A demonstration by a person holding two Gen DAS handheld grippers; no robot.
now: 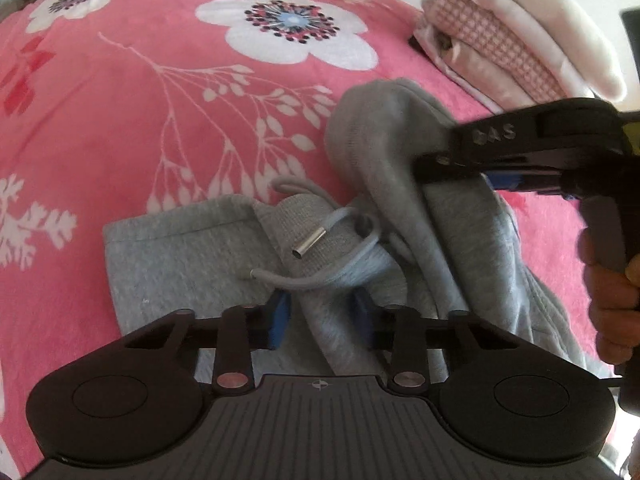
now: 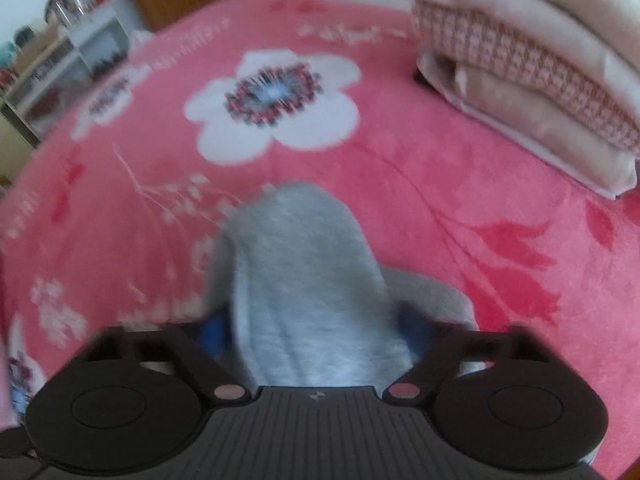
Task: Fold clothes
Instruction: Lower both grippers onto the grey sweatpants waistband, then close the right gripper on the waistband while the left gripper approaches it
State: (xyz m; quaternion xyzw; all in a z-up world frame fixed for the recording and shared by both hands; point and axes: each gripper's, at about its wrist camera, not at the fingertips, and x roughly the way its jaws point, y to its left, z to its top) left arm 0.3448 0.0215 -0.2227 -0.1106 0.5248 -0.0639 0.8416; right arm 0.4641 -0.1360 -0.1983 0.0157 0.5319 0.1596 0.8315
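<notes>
Grey sweatpants (image 1: 372, 240) sit bunched on the pink blanket (image 1: 160, 120), left gripper (image 1: 320, 316) and right gripper (image 2: 316, 332) each clamping a fold, so the next move is probably lifting and spreading them flat.

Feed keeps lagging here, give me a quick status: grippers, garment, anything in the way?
Left gripper astride grey hoodie's bunched collar, grip unconfirmed. Right gripper around the raised hood fold, blurred. Drawstring loose across collar. Folded blanket stack clear, beyond.
</notes>
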